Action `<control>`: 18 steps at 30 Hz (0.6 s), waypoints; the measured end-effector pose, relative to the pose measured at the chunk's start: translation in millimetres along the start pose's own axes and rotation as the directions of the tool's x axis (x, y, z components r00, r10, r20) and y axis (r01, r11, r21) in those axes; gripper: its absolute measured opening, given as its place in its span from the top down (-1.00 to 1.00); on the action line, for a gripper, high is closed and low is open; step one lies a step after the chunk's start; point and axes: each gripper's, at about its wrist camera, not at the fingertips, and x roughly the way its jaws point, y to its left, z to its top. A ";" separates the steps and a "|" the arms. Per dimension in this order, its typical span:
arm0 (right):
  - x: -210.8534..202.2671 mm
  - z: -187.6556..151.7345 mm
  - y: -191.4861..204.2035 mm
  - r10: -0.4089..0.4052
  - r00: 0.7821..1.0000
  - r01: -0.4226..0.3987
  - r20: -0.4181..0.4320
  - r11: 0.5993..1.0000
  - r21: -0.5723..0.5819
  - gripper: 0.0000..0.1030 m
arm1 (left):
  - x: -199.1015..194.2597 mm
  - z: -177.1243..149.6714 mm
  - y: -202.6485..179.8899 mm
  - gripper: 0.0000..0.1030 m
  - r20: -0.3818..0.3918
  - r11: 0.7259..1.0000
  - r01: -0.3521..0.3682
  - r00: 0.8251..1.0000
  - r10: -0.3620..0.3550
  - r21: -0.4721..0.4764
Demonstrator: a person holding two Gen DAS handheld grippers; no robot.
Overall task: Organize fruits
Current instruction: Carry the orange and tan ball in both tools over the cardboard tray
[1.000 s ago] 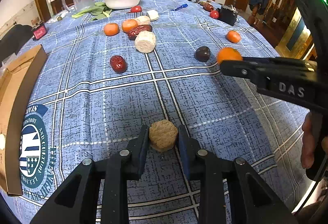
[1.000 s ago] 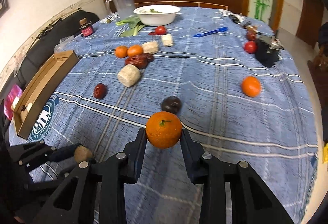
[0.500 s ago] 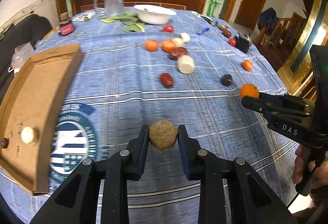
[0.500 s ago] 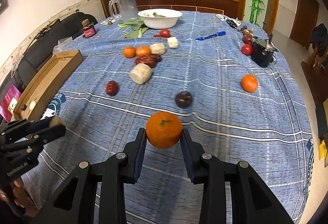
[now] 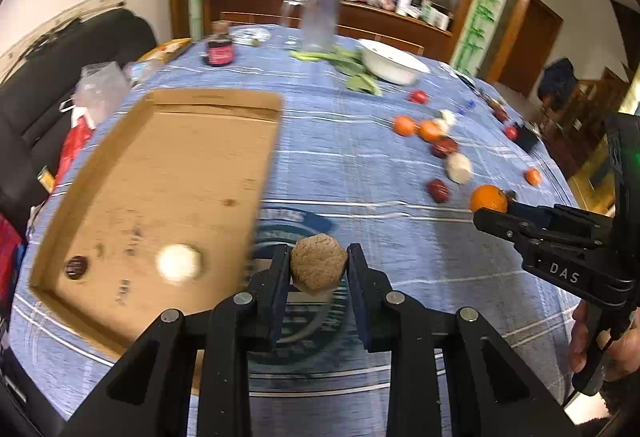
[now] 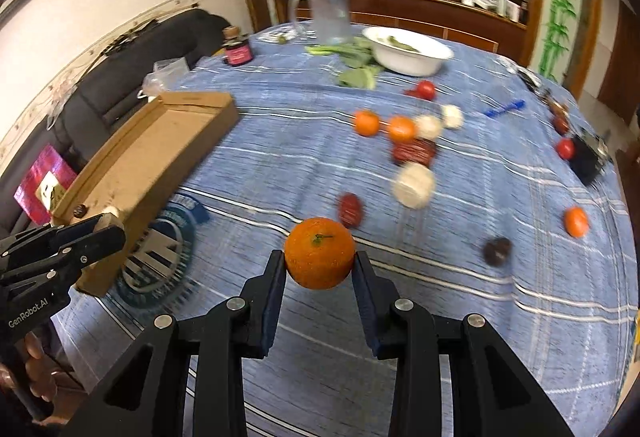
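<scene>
My left gripper is shut on a tan, rough round fruit, held above the blue cloth just right of the cardboard tray. In the tray lie a pale round piece and a small dark one. My right gripper is shut on an orange above the cloth; the left wrist view shows that orange at the right. Loose fruit lies beyond: oranges, a red date, a pale cylinder, a dark plum.
A white bowl, green leaves, a clear jug and a dark jar stand at the table's far side. A black box and a blue pen lie at the right. A black sofa runs along the left.
Both grippers have swung left and risen a little with their fruit. The cardboard tray has come from the left edge to fill the left half of the left wrist view.
</scene>
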 end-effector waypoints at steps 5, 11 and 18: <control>11.1 20.5 36.8 0.039 0.999 -0.039 0.000 0.999 -0.036 0.28 | -7.6 6.0 46.5 0.47 0.016 0.998 -0.039 0.999 0.040 -0.056; 25.6 45.2 88.7 0.087 0.996 -0.087 0.001 0.990 -0.107 0.28 | -11.7 12.0 96.8 0.47 0.021 0.989 -0.090 0.995 0.093 -0.118; 54.7 68.9 146.9 0.153 0.988 -0.154 -0.018 0.974 -0.165 0.26 | -1.8 16.9 143.1 0.47 0.000 0.976 -0.150 0.988 0.152 -0.155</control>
